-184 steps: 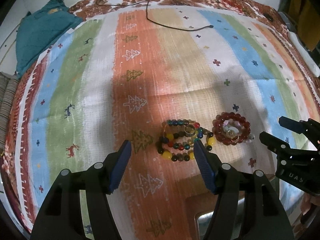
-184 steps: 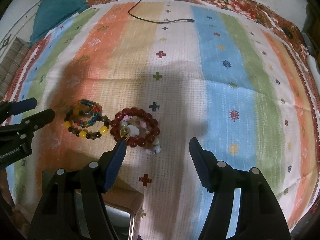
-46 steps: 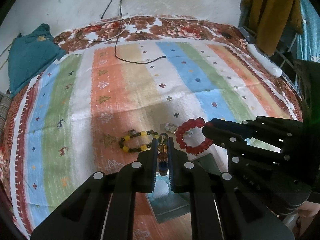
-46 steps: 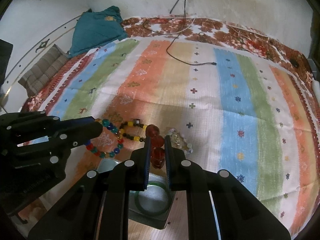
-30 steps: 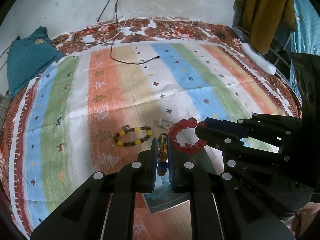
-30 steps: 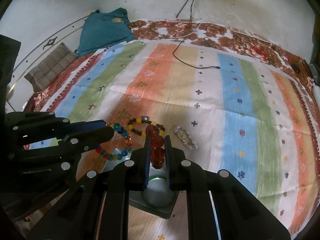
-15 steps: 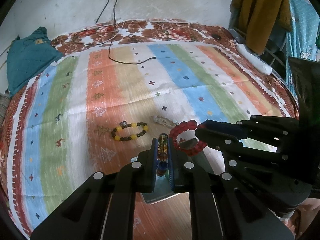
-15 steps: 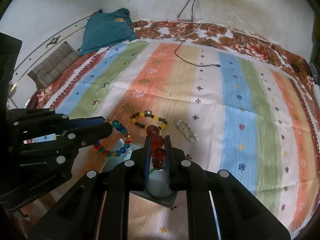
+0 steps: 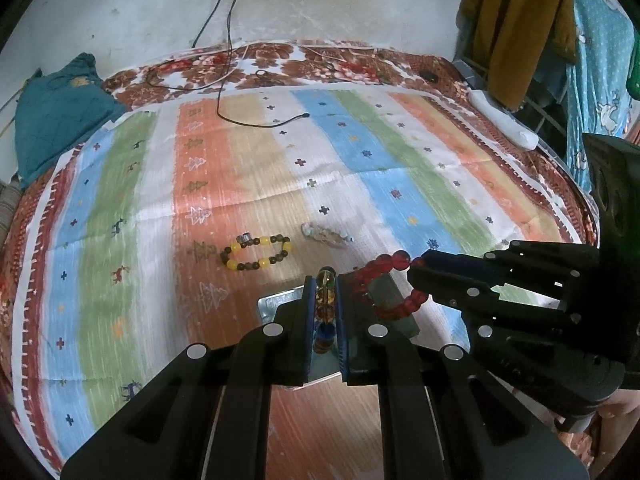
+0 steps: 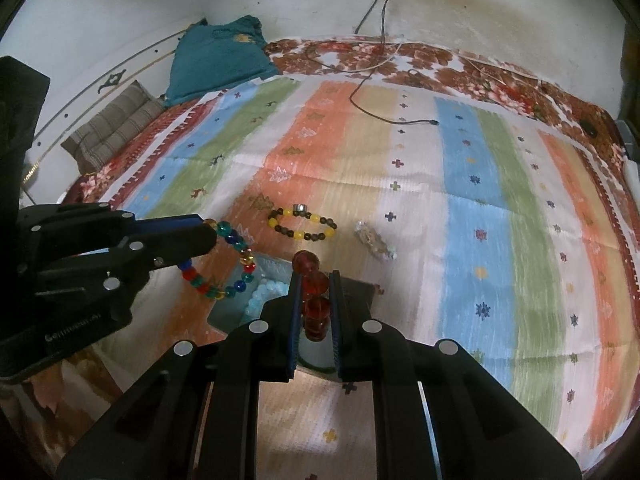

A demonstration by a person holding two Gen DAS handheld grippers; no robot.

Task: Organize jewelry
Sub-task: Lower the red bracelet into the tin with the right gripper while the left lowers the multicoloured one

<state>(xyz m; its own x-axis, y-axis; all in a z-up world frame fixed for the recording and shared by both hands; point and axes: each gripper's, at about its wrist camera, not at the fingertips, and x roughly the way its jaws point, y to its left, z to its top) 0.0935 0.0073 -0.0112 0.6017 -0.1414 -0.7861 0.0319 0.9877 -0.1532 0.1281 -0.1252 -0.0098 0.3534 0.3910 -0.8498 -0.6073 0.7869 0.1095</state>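
A multicoloured bracelet (image 10: 224, 264) is pinched in the shut left gripper (image 9: 325, 308), a red bracelet (image 9: 384, 284) in the right gripper (image 10: 315, 304), above the box (image 10: 256, 300); a yellow-and-dark bracelet (image 9: 256, 252) and a pale bracelet (image 9: 326, 235) are left on the bed.

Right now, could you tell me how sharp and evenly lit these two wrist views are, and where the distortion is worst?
Left wrist view: strong fisheye bending, dark corners; the striped cloth streaks with blur at the left edge, while the yellow-and-dark bracelet stays fairly sharp. Right wrist view: same curvature; the cloth smears on the right, the tray lies in shadow, and the red bracelet between the fingers is slightly soft.
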